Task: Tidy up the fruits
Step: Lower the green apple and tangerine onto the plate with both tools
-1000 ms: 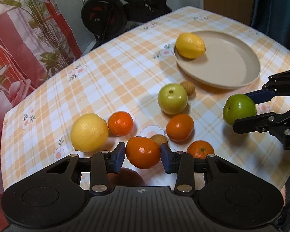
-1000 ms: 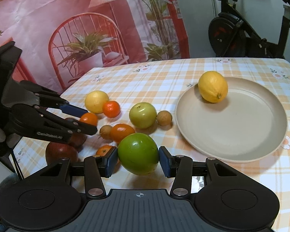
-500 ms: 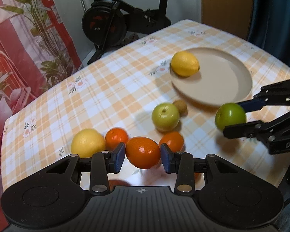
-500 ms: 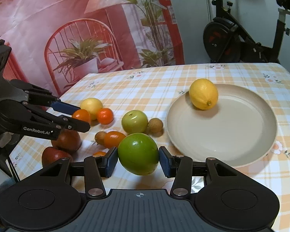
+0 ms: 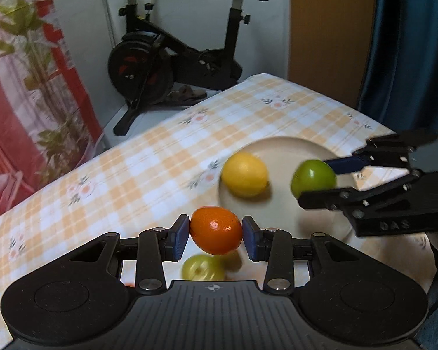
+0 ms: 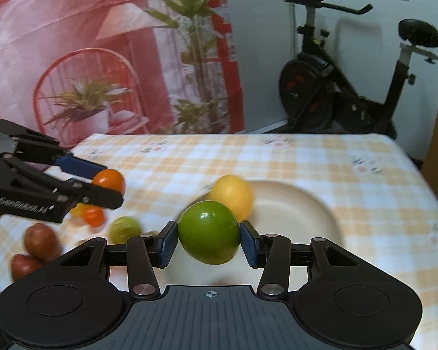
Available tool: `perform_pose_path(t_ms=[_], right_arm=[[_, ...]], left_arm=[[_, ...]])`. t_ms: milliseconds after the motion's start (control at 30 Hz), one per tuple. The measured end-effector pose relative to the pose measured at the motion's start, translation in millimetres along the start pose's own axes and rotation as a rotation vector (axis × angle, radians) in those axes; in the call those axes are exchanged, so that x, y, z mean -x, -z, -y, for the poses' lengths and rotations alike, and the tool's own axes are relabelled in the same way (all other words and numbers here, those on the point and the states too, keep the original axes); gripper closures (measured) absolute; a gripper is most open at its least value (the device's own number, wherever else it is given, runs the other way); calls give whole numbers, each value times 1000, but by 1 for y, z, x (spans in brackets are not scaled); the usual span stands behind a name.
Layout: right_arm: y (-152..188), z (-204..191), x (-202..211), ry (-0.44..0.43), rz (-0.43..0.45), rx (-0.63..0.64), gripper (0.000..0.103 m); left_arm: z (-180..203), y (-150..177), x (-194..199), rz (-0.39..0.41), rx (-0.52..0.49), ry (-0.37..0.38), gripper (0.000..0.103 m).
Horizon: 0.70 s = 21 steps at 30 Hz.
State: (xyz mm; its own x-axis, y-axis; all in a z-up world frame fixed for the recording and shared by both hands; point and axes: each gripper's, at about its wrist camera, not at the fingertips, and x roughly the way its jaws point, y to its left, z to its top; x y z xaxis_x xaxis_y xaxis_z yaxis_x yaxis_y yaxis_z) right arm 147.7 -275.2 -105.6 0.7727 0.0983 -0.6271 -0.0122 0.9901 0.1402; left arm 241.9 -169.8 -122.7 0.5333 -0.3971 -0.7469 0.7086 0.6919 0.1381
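Note:
My left gripper (image 5: pixel 215 236) is shut on an orange (image 5: pixel 216 229) and holds it in the air, short of the beige plate (image 5: pixel 280 151). My right gripper (image 6: pixel 208 243) is shut on a dark green apple (image 6: pixel 209 232), held above the plate's near rim (image 6: pixel 315 221). A lemon (image 5: pixel 244 173) lies on the plate's left part; it also shows in the right wrist view (image 6: pixel 232 194). In the left wrist view the right gripper (image 5: pixel 318 182) carries the apple (image 5: pixel 312 176) over the plate. In the right wrist view the left gripper (image 6: pixel 105 182) holds the orange (image 6: pixel 109 179) at left.
A pale green apple (image 6: pixel 125 229), a small orange (image 6: pixel 93 215), a second lemon partly hidden behind the left gripper and two red fruits (image 6: pixel 39 240) lie on the checked tablecloth (image 6: pixel 277 157) at left. An exercise bike (image 6: pixel 335 87) stands behind the table.
Both grippers have risen and moved forward toward the plate with their fruit. The green apple now hangs over the plate. The loose fruits have dropped low in both views.

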Motion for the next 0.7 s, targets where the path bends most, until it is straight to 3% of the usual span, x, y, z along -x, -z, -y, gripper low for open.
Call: perform_pose_path(t_ms=[400, 700], right_arm=[[-16, 62, -63, 74, -49, -29, 60], [-20, 71, -91, 74, -62, -33, 60]], left_arm=[[20, -15, -77, -81, 9, 30, 61], [13, -14, -92, -92, 38, 42, 61]])
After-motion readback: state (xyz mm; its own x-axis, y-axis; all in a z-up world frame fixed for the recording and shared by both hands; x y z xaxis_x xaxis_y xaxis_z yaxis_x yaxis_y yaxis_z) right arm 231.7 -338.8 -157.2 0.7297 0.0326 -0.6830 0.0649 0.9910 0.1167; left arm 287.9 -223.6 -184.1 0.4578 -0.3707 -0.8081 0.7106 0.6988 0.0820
